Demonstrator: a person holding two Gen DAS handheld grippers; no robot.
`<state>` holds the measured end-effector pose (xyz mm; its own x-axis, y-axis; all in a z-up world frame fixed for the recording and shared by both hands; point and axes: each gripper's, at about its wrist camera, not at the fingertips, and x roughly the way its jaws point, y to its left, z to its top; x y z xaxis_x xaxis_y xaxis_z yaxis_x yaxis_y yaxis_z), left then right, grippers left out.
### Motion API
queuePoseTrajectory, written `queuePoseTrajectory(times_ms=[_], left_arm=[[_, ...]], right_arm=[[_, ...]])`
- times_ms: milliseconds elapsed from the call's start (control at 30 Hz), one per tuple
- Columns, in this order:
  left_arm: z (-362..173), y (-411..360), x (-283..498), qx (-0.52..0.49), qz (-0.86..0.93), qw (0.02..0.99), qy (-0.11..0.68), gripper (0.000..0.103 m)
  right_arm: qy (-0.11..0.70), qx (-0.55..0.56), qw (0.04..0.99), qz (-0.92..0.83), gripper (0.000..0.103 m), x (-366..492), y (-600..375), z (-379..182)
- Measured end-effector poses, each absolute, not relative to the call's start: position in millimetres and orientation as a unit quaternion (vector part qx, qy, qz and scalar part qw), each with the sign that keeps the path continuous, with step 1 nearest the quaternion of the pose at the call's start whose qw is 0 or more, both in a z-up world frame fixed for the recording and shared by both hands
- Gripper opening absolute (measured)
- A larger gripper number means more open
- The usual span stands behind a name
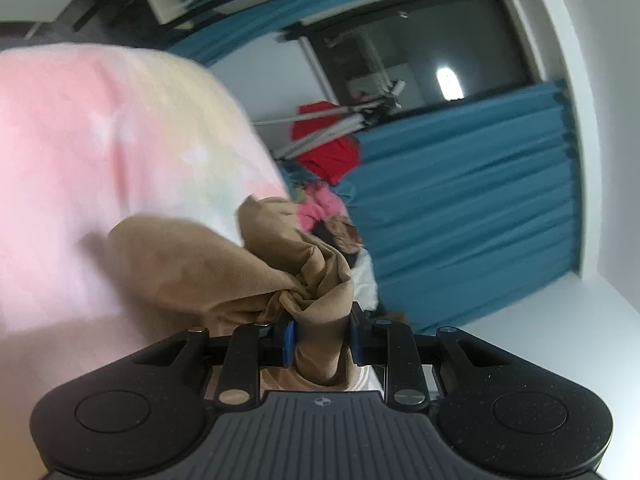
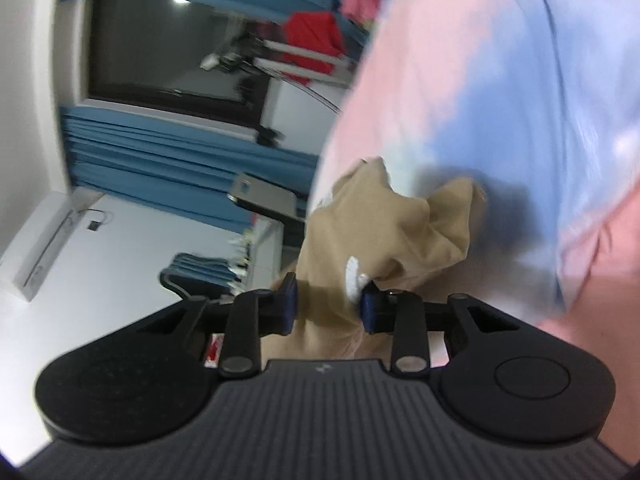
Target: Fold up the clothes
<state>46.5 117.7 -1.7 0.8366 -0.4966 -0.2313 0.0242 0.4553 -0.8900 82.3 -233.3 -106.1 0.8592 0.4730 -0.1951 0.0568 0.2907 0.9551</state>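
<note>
Both tilted sideways, left tool (image 1: 322,340) and right tool (image 2: 329,308) pinch tan garment (image 1: 224,276).

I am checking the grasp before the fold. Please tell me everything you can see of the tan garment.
The tan garment is a thin, soft, brownish-beige cloth, crumpled and bunched. The left gripper pinches one bunch between its blue pads; the right gripper is clamped on another bunch, where a small white mark shows. The cloth hangs lifted and gathered in front of a pastel pink, blue and yellow fabric. Its full shape cannot be told.
</note>
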Motion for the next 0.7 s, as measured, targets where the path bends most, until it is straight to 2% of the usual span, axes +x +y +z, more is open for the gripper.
queuePoseTrajectory(times_ms=[167,433,567,700], left_arm=[[45.5,54.0,74.6,-0.478,-0.186,0.812,0.279,0.026],[92.7,-121.6,178.7,-0.452,-0.266,0.793,0.312,0.026],[72.9,-201.3,218.3,-0.449,-0.310,0.789,0.283,0.026],[26.0,-259.0,243.0,-0.416,-0.313,0.806,0.283,0.026]], right_arm=[[0.161,0.591,0.782,0.113,0.033,75.7,-287.8,-63.5],[0.101,0.570,0.815,0.022,0.031,97.8,-423.7,-5.4],[0.065,0.521,0.851,-0.021,0.031,112.4,-487.3,15.6],[0.082,0.447,0.888,-0.074,0.031,125.0,-520.4,-0.5]])
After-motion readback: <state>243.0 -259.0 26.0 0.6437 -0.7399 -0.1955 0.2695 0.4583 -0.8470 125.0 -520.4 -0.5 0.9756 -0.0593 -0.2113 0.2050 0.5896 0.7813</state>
